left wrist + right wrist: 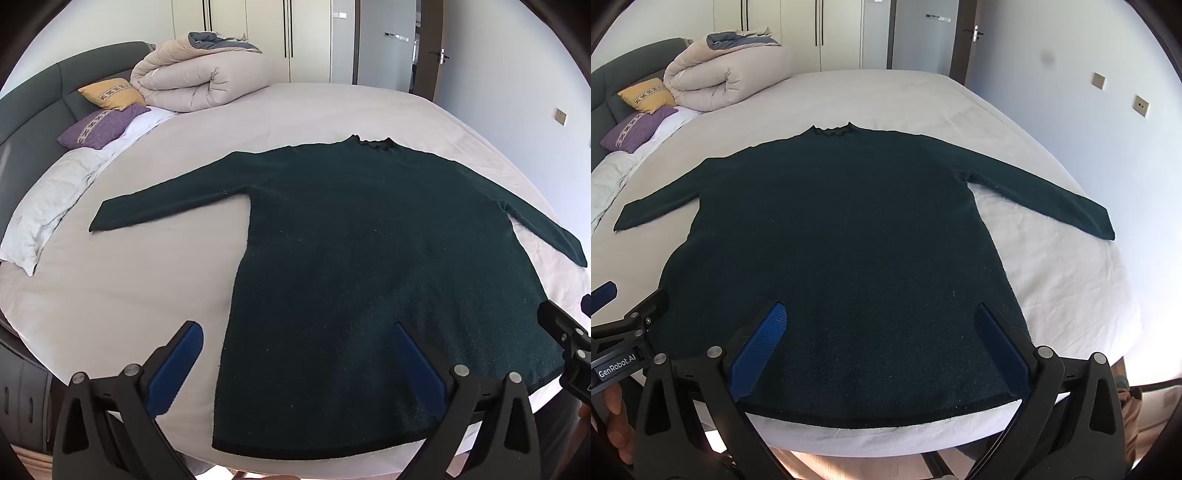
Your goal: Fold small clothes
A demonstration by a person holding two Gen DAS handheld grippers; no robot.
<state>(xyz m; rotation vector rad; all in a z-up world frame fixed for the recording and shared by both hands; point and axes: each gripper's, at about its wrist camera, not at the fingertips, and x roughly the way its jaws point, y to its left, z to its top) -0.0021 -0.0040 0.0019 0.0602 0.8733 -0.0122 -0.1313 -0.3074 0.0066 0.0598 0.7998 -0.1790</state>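
On the bed, dark green sweater lies flat, sleeves spread; no fold made yet. Left hand-held gripper and right hand-held gripper: both wide open, empty.

Daylight is flooding a bedroom, and strong fisheye bending is curving both views.

Bright, cool light is coming from the near right side, washing out the white sheet of the bed into glare at the right edge of the right wrist view, while the dark green knitted sweater is reading almost black, its texture barely showing. Soft shadows are falling under the blue-padded black left hand-held gripper and the matching right hand-held gripper. Black vignetting is closing the corners, and straight lines such as the white wardrobe doors are bowing. A grey smudge on the pale wall is showing in the right wrist view. Focus is holding sharp centrally and softening slightly toward the rims.
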